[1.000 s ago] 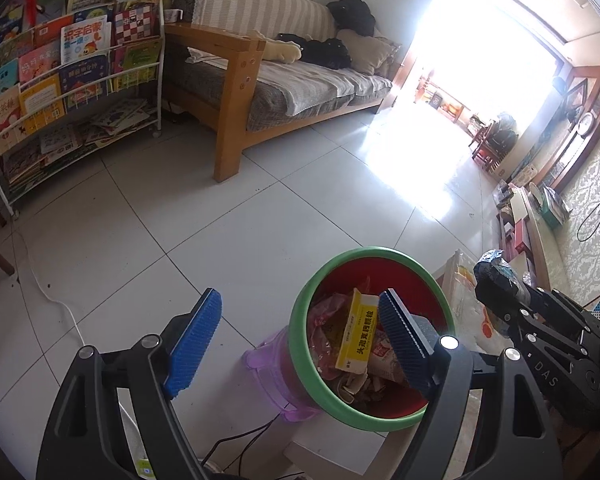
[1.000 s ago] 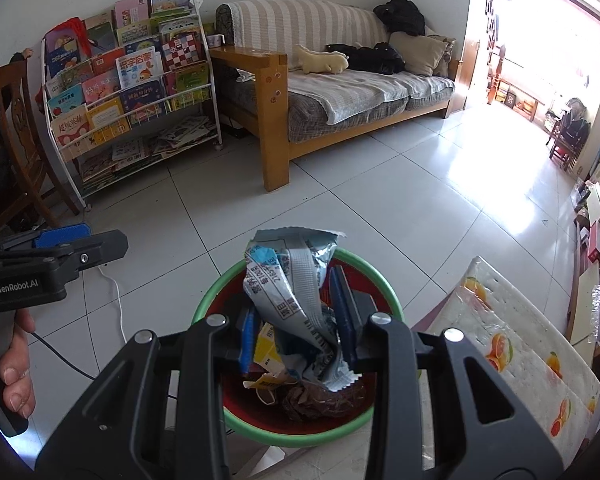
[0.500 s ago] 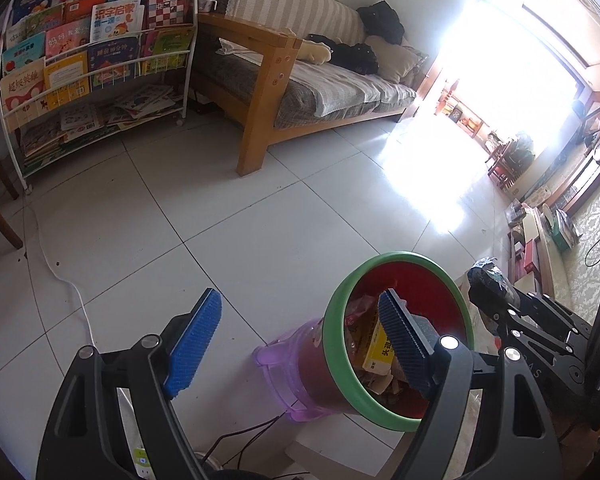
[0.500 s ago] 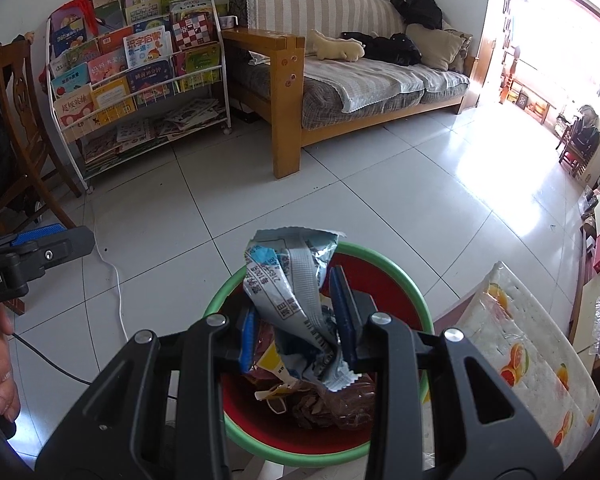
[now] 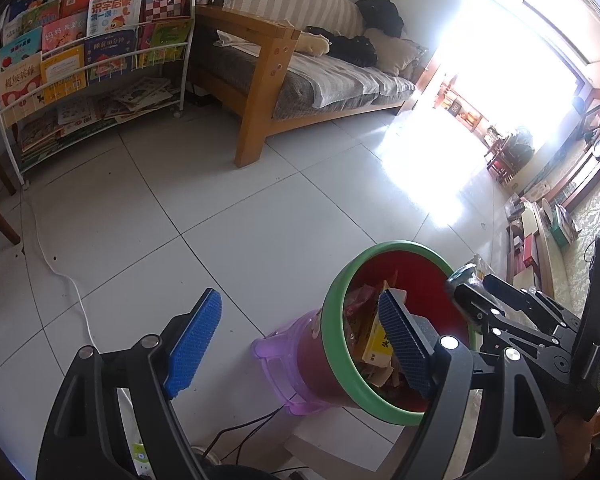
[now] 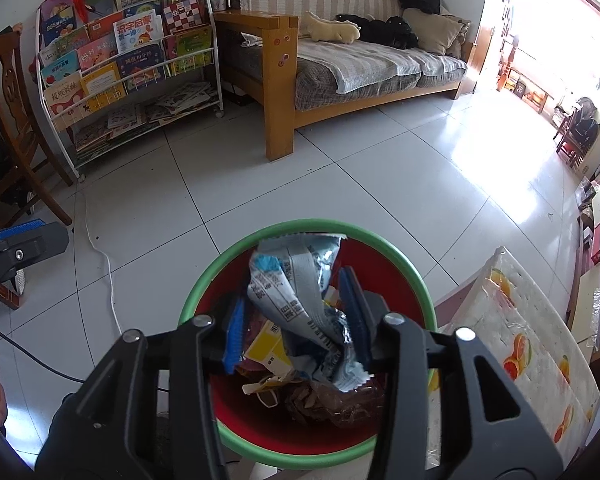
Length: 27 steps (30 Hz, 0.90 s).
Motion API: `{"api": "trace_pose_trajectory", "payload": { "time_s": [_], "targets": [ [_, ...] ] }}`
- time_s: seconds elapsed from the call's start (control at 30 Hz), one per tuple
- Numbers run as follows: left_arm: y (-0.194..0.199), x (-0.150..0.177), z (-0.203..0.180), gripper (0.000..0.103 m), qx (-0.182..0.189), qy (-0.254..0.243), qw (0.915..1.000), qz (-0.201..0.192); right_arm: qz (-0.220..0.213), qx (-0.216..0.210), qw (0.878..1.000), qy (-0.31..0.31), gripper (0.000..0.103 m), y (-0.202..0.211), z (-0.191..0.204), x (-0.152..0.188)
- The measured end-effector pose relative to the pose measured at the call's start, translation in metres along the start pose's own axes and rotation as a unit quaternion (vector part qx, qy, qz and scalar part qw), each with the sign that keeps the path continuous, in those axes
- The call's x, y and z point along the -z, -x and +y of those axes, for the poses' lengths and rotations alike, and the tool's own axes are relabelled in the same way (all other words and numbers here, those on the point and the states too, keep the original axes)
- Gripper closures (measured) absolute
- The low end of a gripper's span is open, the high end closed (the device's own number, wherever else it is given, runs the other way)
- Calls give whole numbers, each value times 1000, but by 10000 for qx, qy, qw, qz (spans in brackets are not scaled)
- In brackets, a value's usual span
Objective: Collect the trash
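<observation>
Left, the left gripper (image 5: 300,344) gapes empty above floor tiles (image 5: 180,208), its right pad overlapping the green-rimmed bin (image 5: 332,344). Right, the right gripper (image 6: 296,320) is opening; a crumpled silver-blue wrapper (image 6: 296,280) sits loose between its pads, over the bin (image 6: 204,280) of scraps.

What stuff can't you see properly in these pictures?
- Bottom of the bin: right wrist view, covered by trash and the silver wrapper between the right gripper's opening jaws.
- Yellow box: left wrist view, partly behind a left gripper finger; print too small.
- Balcony: both views, washed out by sunlight.
</observation>
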State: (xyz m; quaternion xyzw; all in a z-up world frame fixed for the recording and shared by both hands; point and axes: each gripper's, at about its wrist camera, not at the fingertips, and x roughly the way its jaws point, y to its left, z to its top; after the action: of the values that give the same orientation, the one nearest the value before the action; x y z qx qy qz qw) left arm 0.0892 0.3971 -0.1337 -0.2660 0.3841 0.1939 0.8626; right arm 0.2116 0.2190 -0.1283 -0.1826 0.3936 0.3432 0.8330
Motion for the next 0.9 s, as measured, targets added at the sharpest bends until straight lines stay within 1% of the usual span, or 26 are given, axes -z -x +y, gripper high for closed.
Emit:
{"api": "trace_pose_trajectory", "payload": {
  "time_s": [0.03,0.1,0.17,0.2,0.23,0.27,0.33,0.47,0.63,0.7,0.73,0.83,0.9],
  "targets": [
    [0,0,0,26,-2,-1,10000,2,-29,29,10000,-19,45,1,-1,0],
    [1,2,-2,26,4,-5,10000,4,-48,61,10000,-21,41,3,-1,2],
    [1,2,-3,26,11,-17,10000,14,-62,98,9999,-31,27,5,-1,2],
    [2,2,-5,26,22,-30,10000,15,-83,103,9999,-37,25,6,-2,3],
    [2,3,-6,26,19,-53,10000,17,-100,110,9999,-38,20,8,-2,3],
    [3,3,-7,26,17,-71,10000,19,-111,125,9999,-33,17,9,-3,3],
    [5,4,-9,26,34,-72,10000,18,-122,150,9998,-15,15,12,-2,3],
    [12,4,-10,26,37,-69,10000,-42,-201,254,9995,40,7,21,-3,3],
    [24,3,-20,25,133,-151,9997,-152,-264,344,9990,-88,5,38,-11,7],
    [32,5,-28,16,212,-201,9992,-263,-317,390,9985,-214,5,50,-19,11],
    [39,7,-34,13,255,-214,9987,-395,-354,411,9981,-288,5,57,-23,14],
    [58,12,-60,8,437,-341,9958,-723,-559,535,9957,-502,5,87,-38,25],
    [69,20,-83,8,595,-590,9927,-868,-702,665,9931,-671,5,109,-51,34]
  ]
}}
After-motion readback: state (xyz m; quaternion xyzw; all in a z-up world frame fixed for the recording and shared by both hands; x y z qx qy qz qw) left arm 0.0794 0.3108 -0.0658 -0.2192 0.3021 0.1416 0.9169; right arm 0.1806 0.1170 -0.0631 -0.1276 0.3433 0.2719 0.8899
